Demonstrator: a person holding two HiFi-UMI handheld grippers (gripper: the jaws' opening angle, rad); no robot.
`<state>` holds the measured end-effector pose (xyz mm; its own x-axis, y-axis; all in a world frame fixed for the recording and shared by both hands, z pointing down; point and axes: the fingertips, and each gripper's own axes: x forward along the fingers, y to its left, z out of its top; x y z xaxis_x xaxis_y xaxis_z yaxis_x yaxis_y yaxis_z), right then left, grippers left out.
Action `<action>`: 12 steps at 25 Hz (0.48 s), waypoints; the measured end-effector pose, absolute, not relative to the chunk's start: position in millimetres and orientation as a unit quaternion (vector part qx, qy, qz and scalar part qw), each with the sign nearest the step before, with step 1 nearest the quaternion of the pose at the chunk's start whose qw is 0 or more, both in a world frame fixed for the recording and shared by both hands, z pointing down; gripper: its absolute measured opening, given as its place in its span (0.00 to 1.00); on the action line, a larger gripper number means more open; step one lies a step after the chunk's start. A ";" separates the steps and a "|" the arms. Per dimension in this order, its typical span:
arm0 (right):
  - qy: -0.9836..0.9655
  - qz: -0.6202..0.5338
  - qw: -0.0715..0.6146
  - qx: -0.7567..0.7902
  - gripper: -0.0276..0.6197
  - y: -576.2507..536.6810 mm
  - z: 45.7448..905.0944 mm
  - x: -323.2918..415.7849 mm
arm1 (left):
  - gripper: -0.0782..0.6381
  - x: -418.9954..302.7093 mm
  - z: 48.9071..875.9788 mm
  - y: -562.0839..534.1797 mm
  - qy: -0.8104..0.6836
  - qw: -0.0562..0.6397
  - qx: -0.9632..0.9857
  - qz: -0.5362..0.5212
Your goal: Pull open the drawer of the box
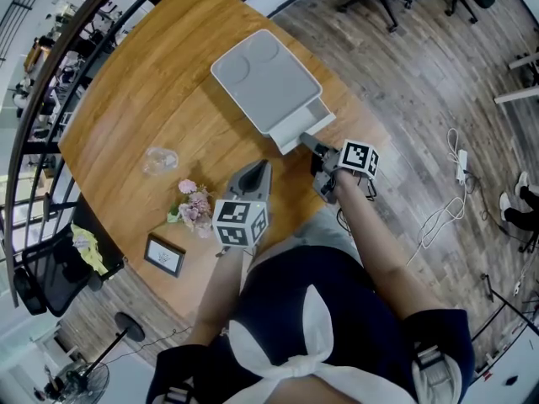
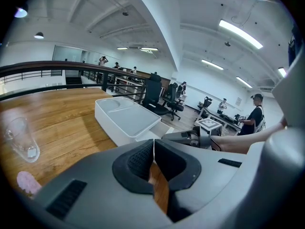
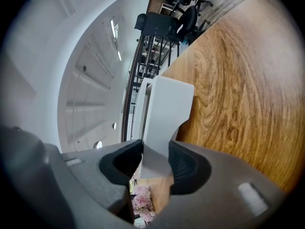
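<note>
Drawer first: it's out of the box by a short way, a pale lip poking past the box's near end toward five o'clock in the head view. The box sits on the wooden table, at about one o'clock from the table's middle and close to the edge. By my reading the pull is begun but not finished. Most of the drawer looks to be inside, so what's left is a longer draw along that five o'clock line, toward the person.

Now across the table. Far left, at eight o'clock from the box, there's a clear glass, and below it a small bunch of pink flowers (bystanders, both of them).

Next comes the left gripper, at six o'clock from the box and apart from it. Its nose is tipped down at the wood and its jaws are clenched together on nothing, so it isn't bracing the box.

And the right gripper, at the box's five o'clock, has the forearm reaching out from the body. The tool is near level and rolled onto its side. Its jaws are grasping the drawer's white front edge, with the pads pressing on either face.
</note>
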<state>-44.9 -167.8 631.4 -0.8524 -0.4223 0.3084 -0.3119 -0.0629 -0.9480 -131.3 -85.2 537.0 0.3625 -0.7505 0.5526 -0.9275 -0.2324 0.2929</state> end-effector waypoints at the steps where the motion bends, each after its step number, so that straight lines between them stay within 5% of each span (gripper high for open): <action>1: 0.683 -0.678 0.040 -0.269 0.31 -166.8 631.3 -44.4 | 0.14 -130.7 537.0 -84.0 -0.544 0.296 0.771 0.150; 12: 0.682 -0.678 0.034 -0.272 0.31 -156.5 630.7 -30.7 | 0.14 -116.2 535.5 -74.7 -0.534 0.296 0.777 0.154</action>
<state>-30.7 -156.5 630.7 -0.8494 -0.4177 0.3225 -0.3249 -0.0677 -0.9433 -116.2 -74.7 535.5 0.3828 -0.7387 0.5547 -0.9206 -0.2551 0.2957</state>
